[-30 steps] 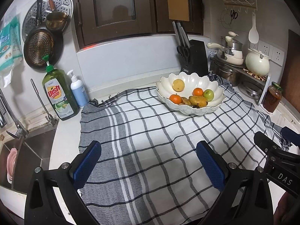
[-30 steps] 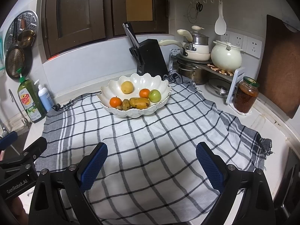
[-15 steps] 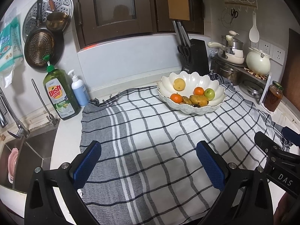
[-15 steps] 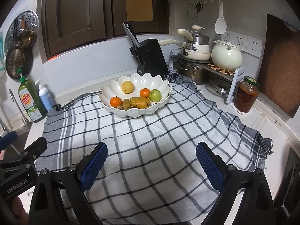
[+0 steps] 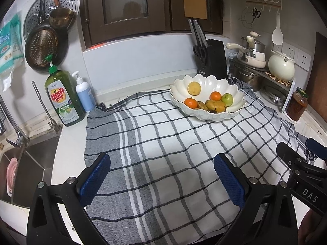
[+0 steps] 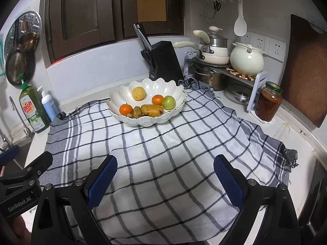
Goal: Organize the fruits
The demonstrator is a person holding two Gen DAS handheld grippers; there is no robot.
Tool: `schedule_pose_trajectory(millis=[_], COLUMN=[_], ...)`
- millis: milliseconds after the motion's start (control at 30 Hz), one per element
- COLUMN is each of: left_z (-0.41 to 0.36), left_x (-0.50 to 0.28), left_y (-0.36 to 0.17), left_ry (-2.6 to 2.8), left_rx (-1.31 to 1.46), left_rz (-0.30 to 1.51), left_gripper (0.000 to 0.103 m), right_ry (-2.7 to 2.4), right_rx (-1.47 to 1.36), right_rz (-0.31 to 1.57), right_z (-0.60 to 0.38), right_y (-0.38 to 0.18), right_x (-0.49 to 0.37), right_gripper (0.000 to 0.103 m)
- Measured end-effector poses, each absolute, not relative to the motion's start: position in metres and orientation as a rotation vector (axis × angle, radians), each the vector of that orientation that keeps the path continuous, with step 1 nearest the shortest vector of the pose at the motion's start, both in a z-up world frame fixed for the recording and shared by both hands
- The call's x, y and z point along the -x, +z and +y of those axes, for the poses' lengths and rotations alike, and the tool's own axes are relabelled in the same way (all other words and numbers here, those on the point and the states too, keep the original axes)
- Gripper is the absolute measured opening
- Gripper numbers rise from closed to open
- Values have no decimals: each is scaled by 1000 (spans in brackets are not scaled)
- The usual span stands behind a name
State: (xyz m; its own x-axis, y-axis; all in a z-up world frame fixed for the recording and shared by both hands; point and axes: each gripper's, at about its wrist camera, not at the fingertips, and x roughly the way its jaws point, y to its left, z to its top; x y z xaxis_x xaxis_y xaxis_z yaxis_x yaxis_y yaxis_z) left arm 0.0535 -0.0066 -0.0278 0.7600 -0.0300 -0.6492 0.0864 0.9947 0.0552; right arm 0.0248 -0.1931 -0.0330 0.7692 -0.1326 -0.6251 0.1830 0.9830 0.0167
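1. Almost nothing has moved since the earlier frames: both grippers hover at nearly the same place above the cloth, and the left wrist view has shifted only a little, so the bowl sits slightly to the right in it.
2. The left gripper (image 5: 161,175) has its fingers (image 5: 95,178) spread wide and released, with nothing between them.
3. The right gripper (image 6: 165,177) also has its blue padded fingers (image 6: 229,183) wide apart and empty.
4. Both grippers are over the near part of the checked cloth (image 6: 163,153), which covers the tabletop (image 5: 67,140).
5. The white scalloped bowl (image 6: 122,115) stands on the far part of the cloth, well apart from both grippers.
6. Inside the bowl lie the fruits: a yellow round fruit (image 6: 138,93) at the back, two oranges (image 6: 126,109) (image 6: 157,99), a green apple (image 6: 168,102), and a yellowish mango (image 6: 152,110) at the front.
7. A small brownish fruit (image 6: 137,111) lies just beside the mango; I cannot tell what it is.
8. Behind the bowl stands a black knife block (image 6: 165,61).
9. A green dish soap bottle (image 5: 63,98) stands at the left, off the cloth, near the sink (image 5: 32,159).
10. A glass jar (image 6: 268,102) with a green lid stands at the right, beside the cloth.
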Motion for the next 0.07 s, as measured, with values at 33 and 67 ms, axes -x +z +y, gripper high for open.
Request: schedule_pose_trajectory(millis=[33, 67], left_z=[-7, -7], left_x=[-54, -54], left_y=[-28, -28], left_ry=[-62, -60], left_rx=[-85, -85], left_rz=[705, 706], left_gripper=[103, 103], right_ry=[-169, -168], right_rx=[-78, -79], right_rz=[673, 675], right_z=[-193, -192], right_y=[-33, -34], right_x=[-25, -24], right_gripper=[96, 96])
